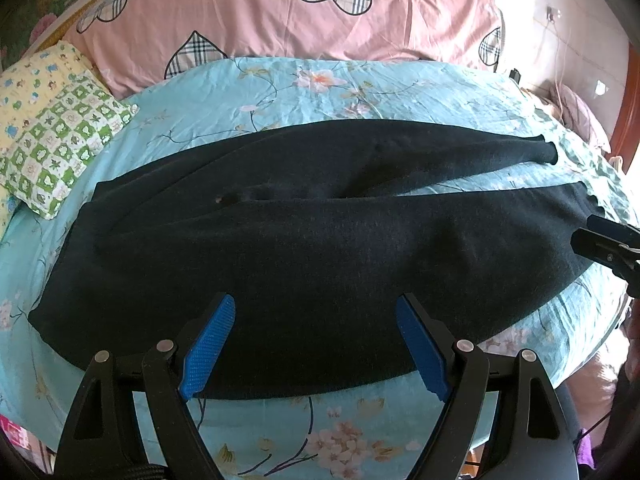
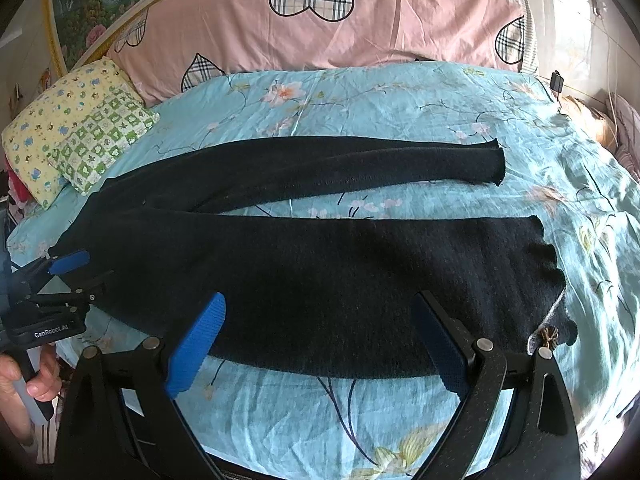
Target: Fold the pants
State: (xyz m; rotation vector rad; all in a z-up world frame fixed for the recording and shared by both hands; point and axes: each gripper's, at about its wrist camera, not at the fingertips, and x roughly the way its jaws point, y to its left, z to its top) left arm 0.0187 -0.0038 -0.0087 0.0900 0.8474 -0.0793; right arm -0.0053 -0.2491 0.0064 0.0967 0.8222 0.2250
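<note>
Dark navy knit pants [image 1: 304,248] lie flat across the bed, waist at the left, both legs running right, the far leg [image 2: 360,164] spread apart from the near leg [image 2: 360,276]. My left gripper [image 1: 316,320] is open and empty, its blue pads [image 1: 208,352] hovering over the near edge of the pants by the waist end. My right gripper [image 2: 320,320] is open and empty above the near leg close to its cuff [image 2: 548,264]. The left gripper also shows in the right wrist view [image 2: 60,276], and the right one at the left wrist view's edge [image 1: 604,240].
A light blue floral sheet [image 2: 360,100] covers the bed. A pink quilt with plaid hearts [image 2: 320,20] lies along the far side. Two small pillows [image 1: 52,128] sit at the far left. The bed's near edge is just below the grippers.
</note>
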